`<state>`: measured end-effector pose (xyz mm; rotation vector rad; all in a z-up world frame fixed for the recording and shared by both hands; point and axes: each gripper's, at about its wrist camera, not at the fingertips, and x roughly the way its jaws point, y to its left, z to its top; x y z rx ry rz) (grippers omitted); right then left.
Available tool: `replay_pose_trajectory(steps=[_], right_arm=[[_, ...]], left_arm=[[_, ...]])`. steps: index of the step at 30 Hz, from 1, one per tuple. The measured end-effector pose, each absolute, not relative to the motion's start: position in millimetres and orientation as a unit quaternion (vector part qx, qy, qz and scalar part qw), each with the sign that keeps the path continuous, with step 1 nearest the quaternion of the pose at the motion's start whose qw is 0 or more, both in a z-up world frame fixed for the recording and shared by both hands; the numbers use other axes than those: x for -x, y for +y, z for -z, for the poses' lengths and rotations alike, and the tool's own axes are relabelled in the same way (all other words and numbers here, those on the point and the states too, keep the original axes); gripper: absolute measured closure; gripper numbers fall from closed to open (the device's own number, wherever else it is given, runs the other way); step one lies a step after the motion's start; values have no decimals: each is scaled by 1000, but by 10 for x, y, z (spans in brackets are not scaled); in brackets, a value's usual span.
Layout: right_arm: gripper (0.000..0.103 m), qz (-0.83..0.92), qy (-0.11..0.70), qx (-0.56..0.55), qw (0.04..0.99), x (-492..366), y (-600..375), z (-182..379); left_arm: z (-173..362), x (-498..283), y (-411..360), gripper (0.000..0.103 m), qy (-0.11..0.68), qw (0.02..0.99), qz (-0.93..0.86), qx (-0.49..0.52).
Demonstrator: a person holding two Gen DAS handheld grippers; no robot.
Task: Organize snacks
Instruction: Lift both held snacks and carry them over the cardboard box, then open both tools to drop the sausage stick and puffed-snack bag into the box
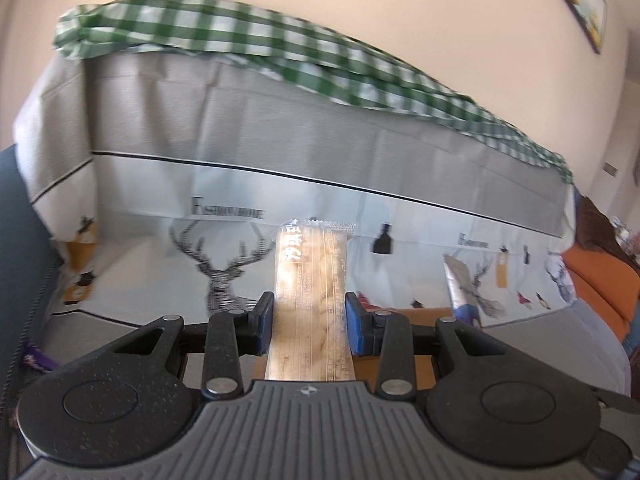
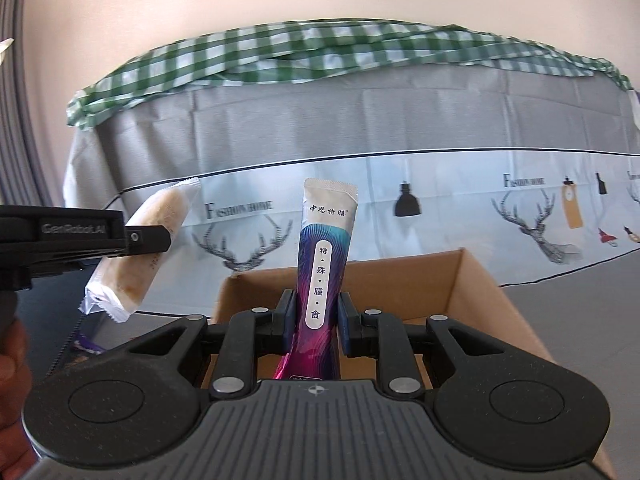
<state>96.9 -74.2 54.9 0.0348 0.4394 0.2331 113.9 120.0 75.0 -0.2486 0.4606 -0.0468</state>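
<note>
My left gripper [image 1: 310, 322] is shut on a long clear-wrapped snack bar [image 1: 310, 292] with tan contents, which sticks out forward between the blue pads. My right gripper [image 2: 316, 320] is shut on a slim silver sachet [image 2: 326, 256] printed in purple and teal, held upright above an open cardboard box [image 2: 492, 304]. In the right wrist view the left gripper [image 2: 152, 238] comes in from the left with the snack bar [image 2: 170, 208] tilted in its jaws, left of the box. From the left wrist the sachet [image 1: 466, 292] shows at the right.
Behind the box hangs a grey and white cloth with deer prints [image 2: 360, 140], with a green checked cloth [image 2: 280, 56] on top. A purple wrapper [image 2: 86, 344] lies at lower left. An orange cushion [image 1: 600, 280] sits far right. A person's hand [image 2: 12, 360] shows at the left edge.
</note>
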Motion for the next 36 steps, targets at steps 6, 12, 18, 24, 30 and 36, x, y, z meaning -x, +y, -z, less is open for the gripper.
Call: replay_pose_trajectory(steps=[6, 12, 18, 24, 30, 36], right_arm=[[81, -92, 224, -19, 970, -1030, -964, -517], [81, -81, 227, -23, 970, -1064, -1074, -504], [81, -78, 230, -22, 970, -1082, -1099, -478], [81, -75, 231, -24, 970, -1100, -1102, -474], [81, -73, 232, -24, 970, -1109, -1107, -466], [81, -74, 233, -25, 969, -1108, -1115, -464]], left_arm=[[-709, -1146, 918, 63, 227, 966, 63, 108], [-650, -1165, 719, 63, 231, 964, 88, 100], [-612, -1178, 565, 63, 234, 963, 103, 85], [-602, -1199, 544, 63, 234, 963, 104, 82], [-601, -1220, 550, 63, 235, 963, 103, 83], [-597, -1213, 547, 63, 235, 963, 104, 82]])
